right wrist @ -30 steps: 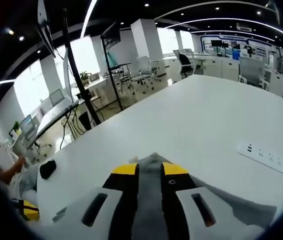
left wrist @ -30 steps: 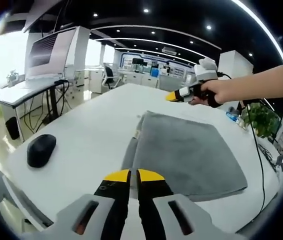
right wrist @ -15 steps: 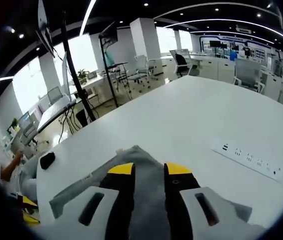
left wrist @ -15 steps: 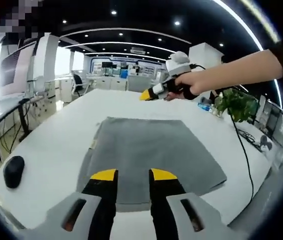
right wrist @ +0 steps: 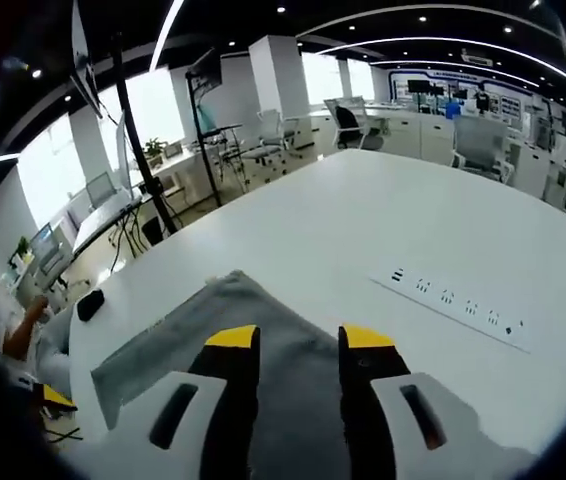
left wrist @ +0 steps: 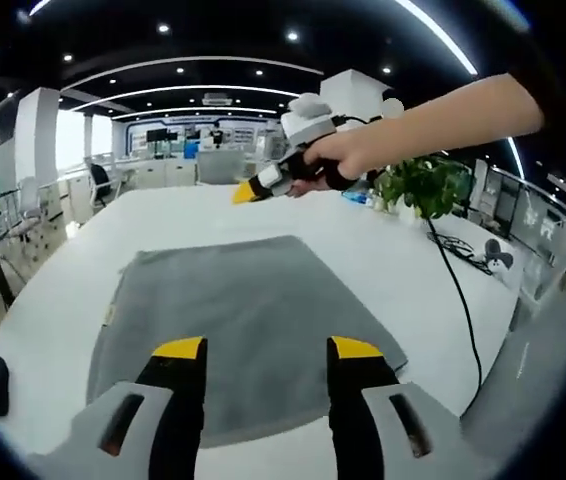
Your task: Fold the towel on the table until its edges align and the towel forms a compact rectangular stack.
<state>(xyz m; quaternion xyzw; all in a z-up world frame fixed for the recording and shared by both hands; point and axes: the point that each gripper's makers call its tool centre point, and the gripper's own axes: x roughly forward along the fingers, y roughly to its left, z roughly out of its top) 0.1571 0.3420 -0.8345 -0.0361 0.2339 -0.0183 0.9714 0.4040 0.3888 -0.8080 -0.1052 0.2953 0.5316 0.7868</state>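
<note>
Both tools released above the towel.
We see the left tool jaws wide apart, holding nothing; right tool parted, empty too. Grey towel lies flat on the white tabletop, folded, edges roughly aligned.

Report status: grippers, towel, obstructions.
Left gripper open above towel. Right gripper open, empty. Towel flat, folded. Mouse off to the side.

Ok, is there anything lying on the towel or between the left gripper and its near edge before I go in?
Nothing visible. The grey towel lies flat and bare just ahead of the open left gripper. The right gripper hangs above the table past the far edge, clear of the cloth.
</note>
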